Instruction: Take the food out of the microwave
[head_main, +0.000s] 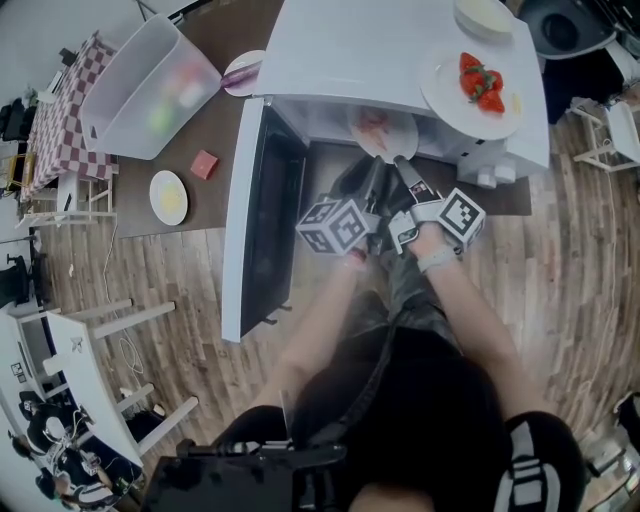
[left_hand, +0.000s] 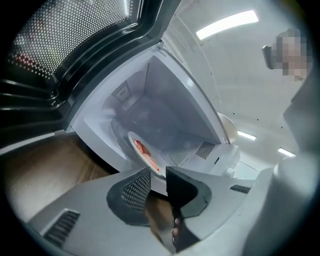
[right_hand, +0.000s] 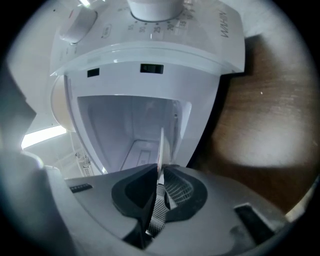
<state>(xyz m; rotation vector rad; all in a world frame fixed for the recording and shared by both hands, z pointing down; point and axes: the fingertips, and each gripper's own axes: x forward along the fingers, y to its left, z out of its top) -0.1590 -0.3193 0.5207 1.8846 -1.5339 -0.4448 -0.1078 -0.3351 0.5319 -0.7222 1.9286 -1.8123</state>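
A white plate (head_main: 385, 133) with pinkish food sits at the mouth of the open white microwave (head_main: 360, 45). In the right gripper view the plate (right_hand: 160, 145) stands edge-on between the jaws, and my right gripper (right_hand: 160, 172) is shut on its rim. My left gripper (left_hand: 158, 175) is beside it at the plate's near rim (left_hand: 145, 152). Its jaws stand apart with the rim reaching into the gap and space showing on one side. From the head view both grippers, left (head_main: 375, 165) and right (head_main: 402, 160), point into the oven side by side.
The microwave door (head_main: 265, 230) hangs open to the left. A plate of strawberries (head_main: 470, 90) and another dish (head_main: 485, 15) rest on the microwave's top. On the brown table (head_main: 190, 215) are a clear bin (head_main: 150, 85), a small plate (head_main: 168, 197) and a red block (head_main: 204, 164).
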